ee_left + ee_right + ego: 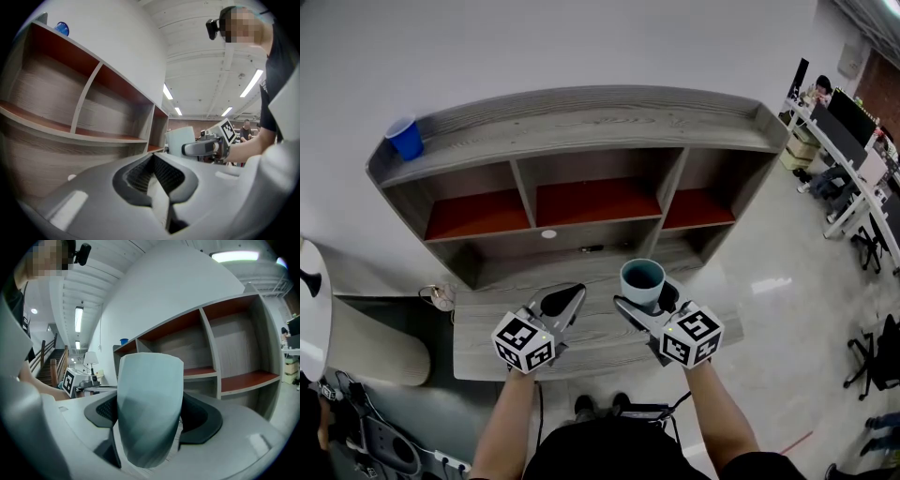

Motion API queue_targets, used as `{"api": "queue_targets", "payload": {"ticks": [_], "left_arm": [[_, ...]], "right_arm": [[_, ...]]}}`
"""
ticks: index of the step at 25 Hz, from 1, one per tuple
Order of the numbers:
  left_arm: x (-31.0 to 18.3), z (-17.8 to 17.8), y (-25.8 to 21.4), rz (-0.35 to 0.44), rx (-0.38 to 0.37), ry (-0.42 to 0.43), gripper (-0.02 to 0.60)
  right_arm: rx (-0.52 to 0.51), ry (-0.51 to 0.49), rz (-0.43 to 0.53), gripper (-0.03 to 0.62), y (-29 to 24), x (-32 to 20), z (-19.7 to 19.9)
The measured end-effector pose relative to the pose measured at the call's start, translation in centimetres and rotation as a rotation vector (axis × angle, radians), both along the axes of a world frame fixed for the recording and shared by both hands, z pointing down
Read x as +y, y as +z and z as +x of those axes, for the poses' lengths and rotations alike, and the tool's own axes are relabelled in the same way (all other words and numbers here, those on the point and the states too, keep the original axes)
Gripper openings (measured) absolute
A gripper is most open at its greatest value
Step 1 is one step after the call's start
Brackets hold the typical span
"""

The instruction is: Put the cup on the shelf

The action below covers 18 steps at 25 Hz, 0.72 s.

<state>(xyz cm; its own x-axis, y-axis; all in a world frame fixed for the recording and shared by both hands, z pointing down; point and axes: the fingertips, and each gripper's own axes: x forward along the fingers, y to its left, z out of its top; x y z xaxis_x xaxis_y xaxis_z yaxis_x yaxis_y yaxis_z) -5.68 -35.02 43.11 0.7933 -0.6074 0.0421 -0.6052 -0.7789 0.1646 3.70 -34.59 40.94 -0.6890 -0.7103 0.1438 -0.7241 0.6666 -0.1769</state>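
Cup [642, 279], teal and upright, sits clamped between the jaws of the right gripper [644, 300] over the grey wooden desk [478, 328], in front of the shelf [581, 117] and not yet on it; the left gripper [570, 298] hovers alongside, its jaws closed together on nothing. A blue cup [405, 138] stands at the left end of the shelf's top board.

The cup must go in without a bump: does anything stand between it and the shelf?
Nothing visible does. The cup, held in the right gripper, faces the open compartments of the shelf; the blue cup stands aside on its top's left end.
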Motion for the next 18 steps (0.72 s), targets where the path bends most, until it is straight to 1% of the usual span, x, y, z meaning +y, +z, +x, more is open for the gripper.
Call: {"api": "queue_targets", "payload": {"ticks": [12, 18], "left_arm": [[0.3, 1.0, 0.2, -0.007, -0.011, -0.015, -0.002], [0.1, 1.7, 0.0, -0.003, -0.024, -0.023, -0.002]], "right_arm": [[-0.004, -0.028, -0.005, 0.359, 0.3, 0.2, 0.8], [0.016, -0.077, 0.001, 0.359, 0.1, 0.0, 1.1]]}}
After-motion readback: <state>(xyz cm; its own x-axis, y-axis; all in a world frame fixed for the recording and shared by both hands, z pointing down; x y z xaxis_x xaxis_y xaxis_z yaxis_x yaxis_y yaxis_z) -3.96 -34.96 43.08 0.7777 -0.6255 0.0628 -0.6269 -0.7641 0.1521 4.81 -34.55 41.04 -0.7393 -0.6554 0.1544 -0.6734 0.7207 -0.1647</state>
